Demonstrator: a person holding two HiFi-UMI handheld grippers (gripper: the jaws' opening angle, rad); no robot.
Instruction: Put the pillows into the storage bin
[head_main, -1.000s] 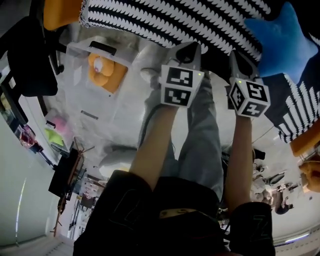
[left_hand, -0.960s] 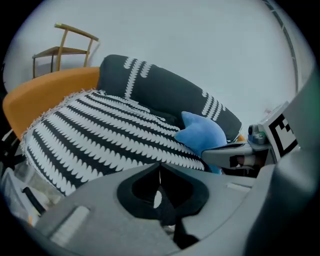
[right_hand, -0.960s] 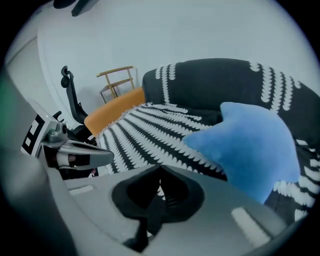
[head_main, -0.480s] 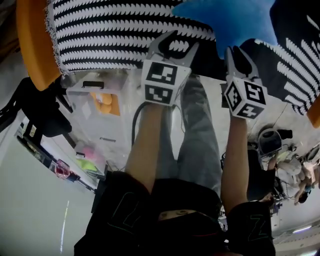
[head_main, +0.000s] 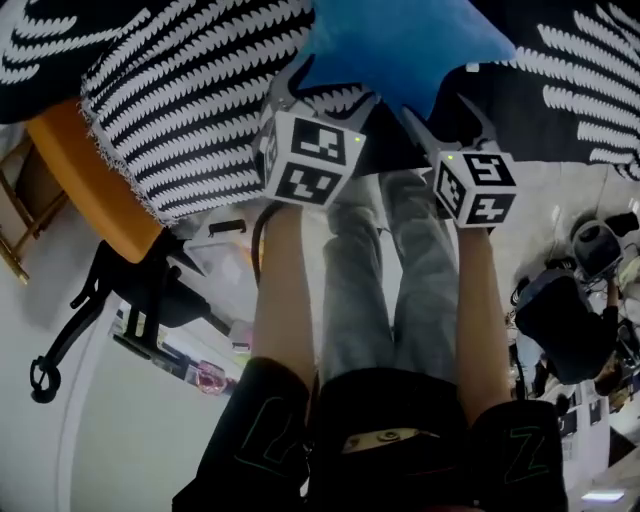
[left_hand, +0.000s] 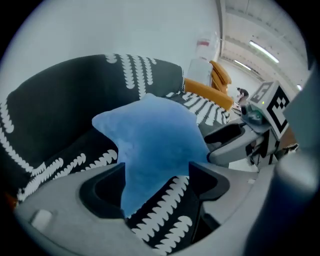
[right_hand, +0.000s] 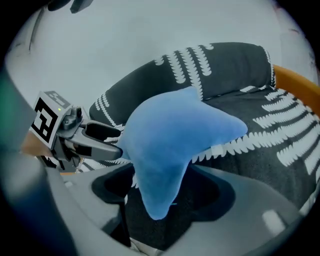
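Up on the black-and-white patterned cover lies the blue star pillow. The head view sets the left gripper and right gripper at its lower edge, their tips half lost against it. Each gripper view shows more: a star point sits between jaws that are spreading open, pads no longer pressing the plush. An orange cushion lies beside the cover, and the person's arms and legs fill the space below.
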